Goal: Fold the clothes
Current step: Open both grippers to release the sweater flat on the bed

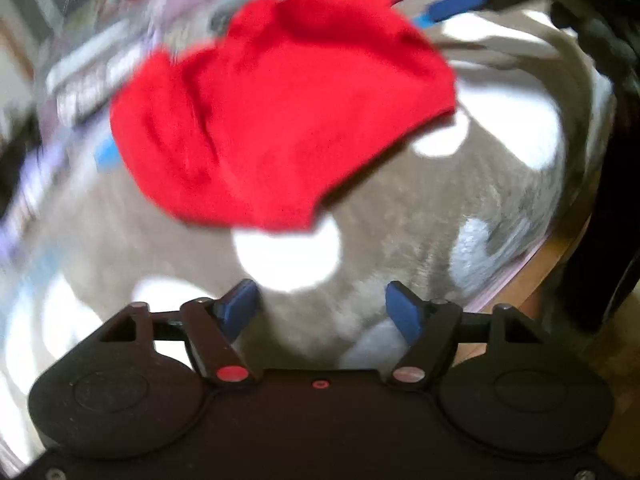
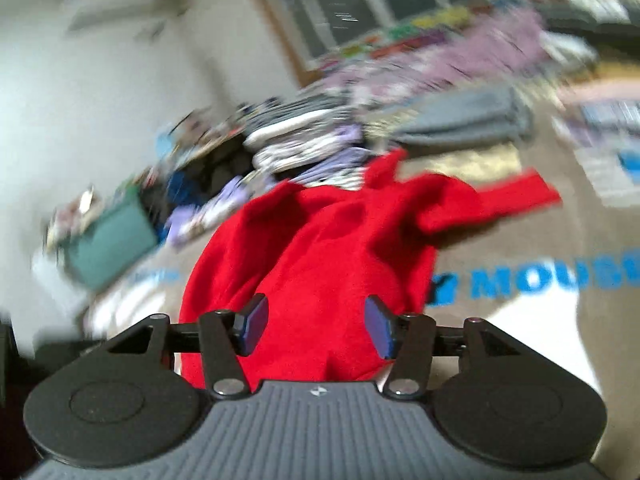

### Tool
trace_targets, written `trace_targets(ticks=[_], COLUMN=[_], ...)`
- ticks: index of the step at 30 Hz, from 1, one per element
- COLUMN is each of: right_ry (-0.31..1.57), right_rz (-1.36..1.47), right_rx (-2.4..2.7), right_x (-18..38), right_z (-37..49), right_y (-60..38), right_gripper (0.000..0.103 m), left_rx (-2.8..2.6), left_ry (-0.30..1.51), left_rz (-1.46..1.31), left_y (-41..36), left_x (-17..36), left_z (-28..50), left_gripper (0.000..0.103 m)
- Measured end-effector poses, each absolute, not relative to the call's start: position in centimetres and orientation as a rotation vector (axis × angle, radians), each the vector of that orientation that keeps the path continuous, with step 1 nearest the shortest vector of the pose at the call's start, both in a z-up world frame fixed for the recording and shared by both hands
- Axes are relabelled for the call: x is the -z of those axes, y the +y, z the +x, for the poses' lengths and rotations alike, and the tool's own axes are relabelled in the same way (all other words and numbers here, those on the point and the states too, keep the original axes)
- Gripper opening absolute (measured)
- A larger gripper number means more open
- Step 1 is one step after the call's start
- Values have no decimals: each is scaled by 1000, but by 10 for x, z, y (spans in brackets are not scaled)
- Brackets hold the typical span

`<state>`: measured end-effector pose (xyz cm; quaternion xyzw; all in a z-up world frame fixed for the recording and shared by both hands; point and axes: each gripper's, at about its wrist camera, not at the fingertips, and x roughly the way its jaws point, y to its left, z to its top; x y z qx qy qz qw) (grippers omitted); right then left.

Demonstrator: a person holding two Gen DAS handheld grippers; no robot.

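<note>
A red garment [image 1: 280, 120] lies crumpled on a grey-beige blanket with white spots [image 1: 400, 208], blurred in the left wrist view. My left gripper [image 1: 320, 312] hovers short of it, open, with only blanket between its blue pads [image 1: 240, 308]. In the right wrist view the same red garment [image 2: 320, 248] fills the middle, with one sleeve or strip stretching to the right. My right gripper [image 2: 316, 328] stands open just over the cloth's near edge. Its pads [image 2: 256, 320] are apart and do not press the fabric.
A heap of mixed clothes [image 2: 304, 140] and a folded grey garment [image 2: 468, 120] lie beyond the red one. A teal box [image 2: 112, 240] sits at the left. The blanket carries blue lettering [image 2: 540, 276]. The blanket's edge and wooden floor [image 1: 560, 272] show at the right.
</note>
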<state>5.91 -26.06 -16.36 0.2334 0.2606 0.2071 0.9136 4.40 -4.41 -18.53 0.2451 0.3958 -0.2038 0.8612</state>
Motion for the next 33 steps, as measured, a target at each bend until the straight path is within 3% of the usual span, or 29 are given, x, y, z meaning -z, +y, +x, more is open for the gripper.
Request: trace_targets(ticks=[2, 15, 25, 33], right_ry=[563, 578, 571, 543], right_rz=[565, 868, 915, 885], right_rx=[-378, -323, -305, -290], right_x=[173, 197, 213, 216], right_z=[69, 95, 112, 129], right_y=[-271, -297, -310, -313], right_gripper=[67, 83, 83, 83], left_rx=[423, 492, 365, 256], left_ry=[852, 926, 721, 681], left_rz=[470, 262, -120, -379], left_y=[-46, -19, 54, 85], left_x=[188, 156, 119, 122], left_z=[44, 50, 89, 144], left_gripper=[94, 95, 95, 93])
